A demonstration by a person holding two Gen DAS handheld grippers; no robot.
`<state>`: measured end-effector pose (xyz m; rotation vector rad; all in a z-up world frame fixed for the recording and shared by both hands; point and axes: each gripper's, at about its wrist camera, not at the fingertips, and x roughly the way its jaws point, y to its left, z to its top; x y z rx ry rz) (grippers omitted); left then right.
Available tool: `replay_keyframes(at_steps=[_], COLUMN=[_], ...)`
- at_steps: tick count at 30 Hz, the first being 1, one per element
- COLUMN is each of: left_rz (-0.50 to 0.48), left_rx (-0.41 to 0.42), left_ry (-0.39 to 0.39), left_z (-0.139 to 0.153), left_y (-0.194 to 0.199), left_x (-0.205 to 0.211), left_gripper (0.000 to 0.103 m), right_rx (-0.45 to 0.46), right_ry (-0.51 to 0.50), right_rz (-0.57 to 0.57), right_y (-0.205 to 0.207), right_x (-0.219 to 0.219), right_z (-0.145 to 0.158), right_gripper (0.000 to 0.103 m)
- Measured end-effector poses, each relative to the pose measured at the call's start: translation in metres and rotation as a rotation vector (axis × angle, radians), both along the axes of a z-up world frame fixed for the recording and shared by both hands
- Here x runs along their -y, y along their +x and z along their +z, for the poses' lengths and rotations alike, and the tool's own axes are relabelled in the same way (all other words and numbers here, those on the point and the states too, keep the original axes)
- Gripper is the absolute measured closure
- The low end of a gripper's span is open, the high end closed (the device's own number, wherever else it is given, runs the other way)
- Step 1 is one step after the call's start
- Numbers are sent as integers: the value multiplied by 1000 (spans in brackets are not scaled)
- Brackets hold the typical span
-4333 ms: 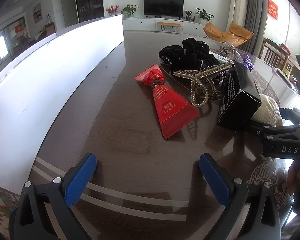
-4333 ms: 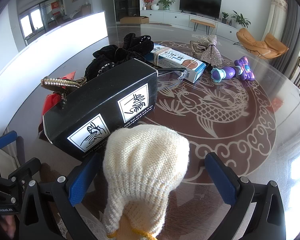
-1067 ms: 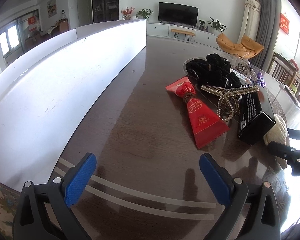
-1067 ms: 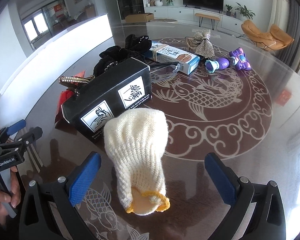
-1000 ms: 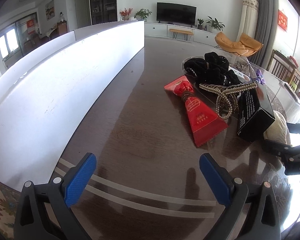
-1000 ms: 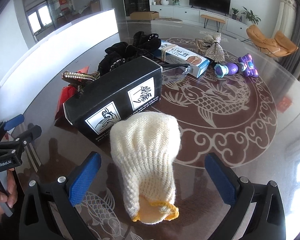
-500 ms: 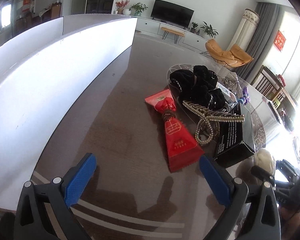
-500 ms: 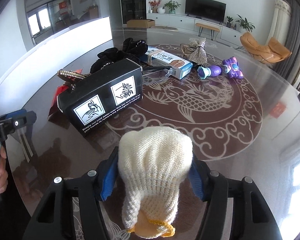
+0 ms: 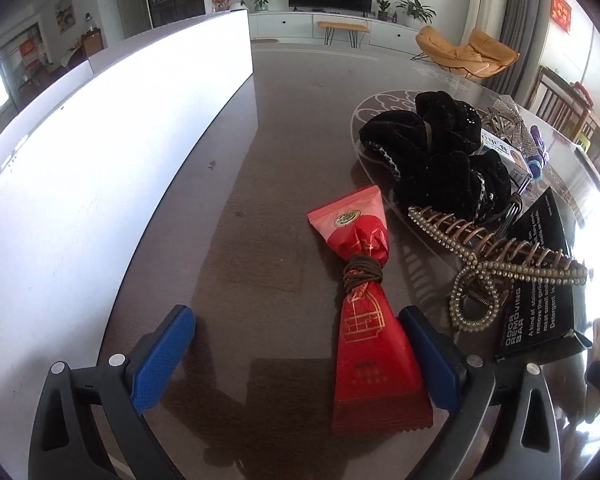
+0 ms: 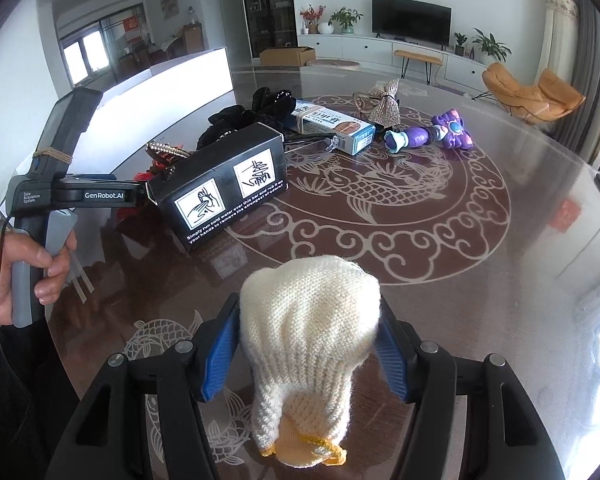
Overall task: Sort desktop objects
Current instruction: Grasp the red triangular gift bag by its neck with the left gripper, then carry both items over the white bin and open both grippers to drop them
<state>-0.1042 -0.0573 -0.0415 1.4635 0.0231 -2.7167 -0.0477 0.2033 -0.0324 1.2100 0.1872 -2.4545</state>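
Knitted glove (image 10: 308, 328): cream, with a yellow cuff, at lower centre of the right wrist view, clamped between the blue pads (image 10: 220, 354) of the right claw (image 10: 306, 354), which is closed about halfway onto it. The glove is bulky and soft; keep the squeeze even so it does not slip out when carried.

Red packet (image 9: 370, 328): tied at its waist with brown cord, lying flat on the tabletop (image 9: 268, 184) at lower centre-right of the left wrist view. The left claw (image 9: 300, 354) is nearly full width and closing; the packet lies between the pads, close against the right-hand pad (image 9: 428, 364), apparently not yet pinched.

Recommended: centre the left claw over the packet before closing, since it sits off to one side. Avoid the pearl hair claw (image 9: 496, 264) and black box (image 9: 540, 280) just beside it, at right.
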Motion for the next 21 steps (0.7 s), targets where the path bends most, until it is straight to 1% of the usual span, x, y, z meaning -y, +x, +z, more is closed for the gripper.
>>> replay_keyframes(at_steps=[1,2,3,4,6,10,11,13,14,15,17,18,19,21], left_rz=[-24,-48,-69,-88,-120,-165,-179,-210,-230,-247,-267,-280,-290,-309], left_rx=[-12,-19,-20,-15,-1,-11,-13,-14,-13,-8,-29,-53,-64,-57], left_ry=[-1,0,-1,0,-3,10,12,10,8,-2,-56,-88,-114,-126], left_z=[2,4,7,9,11,12,12,12,12,12,12,14,16,18], left_y=[4,6,7,7,7,23,29,39,43,46,45,47,47,39], left_x=[3,5,6,6,3,-8,-9,-13,-14,-16,-20,-24,-27,-33], left_gripper=[17,34,54,65,81,82,81,78,69,50,24,22,22,22], right_rx=[13,24,30,31,29,24,27,54,61,67,76,79,83,86], right_ry=[9,18,27,34,45,61,69,98,106,111,120,124,126,118], right_rz=[7,10,12,14,20,27,28,25,26,31,38,42,45,51], right_y=[-2,-3,-3,-3,-2,-1,-2,-5,-5,-4,-1,0,1,1], right_x=[0,-1,-2,-2,-3,-2,-2,-3,-4,-6,-8,-8,-8,-6], right_z=[-1,-3,-5,-6,-7,-6,-6,-8,-9,-9,-9,-9,-10,-9], right_gripper=[39,38,37,34,29,26,19,14,14,14,14,14,14,14])
